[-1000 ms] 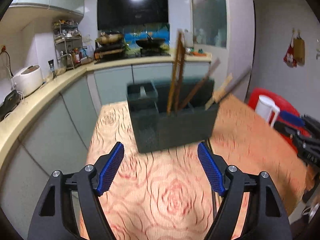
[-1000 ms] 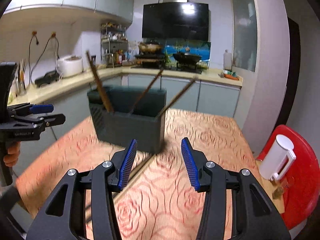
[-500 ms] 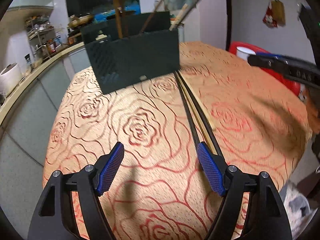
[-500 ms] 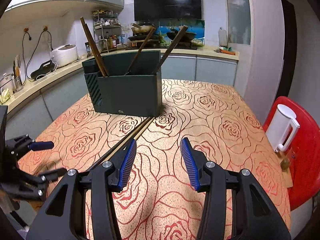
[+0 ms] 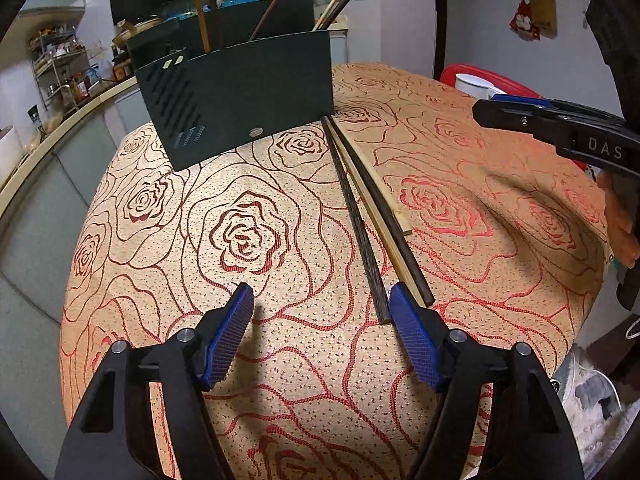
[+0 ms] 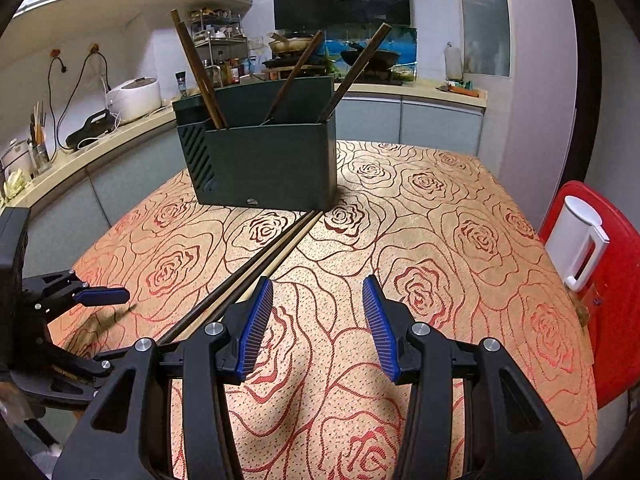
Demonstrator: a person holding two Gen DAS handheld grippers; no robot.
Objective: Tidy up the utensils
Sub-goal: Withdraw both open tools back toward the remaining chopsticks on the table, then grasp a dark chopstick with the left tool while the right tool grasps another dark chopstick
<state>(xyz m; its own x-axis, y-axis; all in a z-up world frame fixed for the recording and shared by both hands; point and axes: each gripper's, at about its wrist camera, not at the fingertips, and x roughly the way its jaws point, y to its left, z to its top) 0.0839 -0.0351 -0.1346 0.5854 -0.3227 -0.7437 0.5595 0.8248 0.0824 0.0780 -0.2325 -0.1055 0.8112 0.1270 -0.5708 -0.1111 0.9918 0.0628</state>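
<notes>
A dark green utensil holder stands on the rose-patterned tablecloth, with several chopsticks leaning upright in it. Several loose chopsticks, some dark and some pale, lie side by side from the holder's corner toward me. My left gripper hangs low over the cloth and its jaws are closing. The black chopstick's near end lies just inside its right finger, and the pads press on nothing. My right gripper stands open and empty, with the loose chopsticks left of its left finger.
A white lidded jug rests on a red seat beyond the table's right edge. A curved kitchen counter with a rice cooker runs along the left. A hand holds the right gripper's handle.
Both grippers have come down toward the table. The left one dropped the most and now sits over the near ends of the loose chopsticks, its jaws a little narrower.
</notes>
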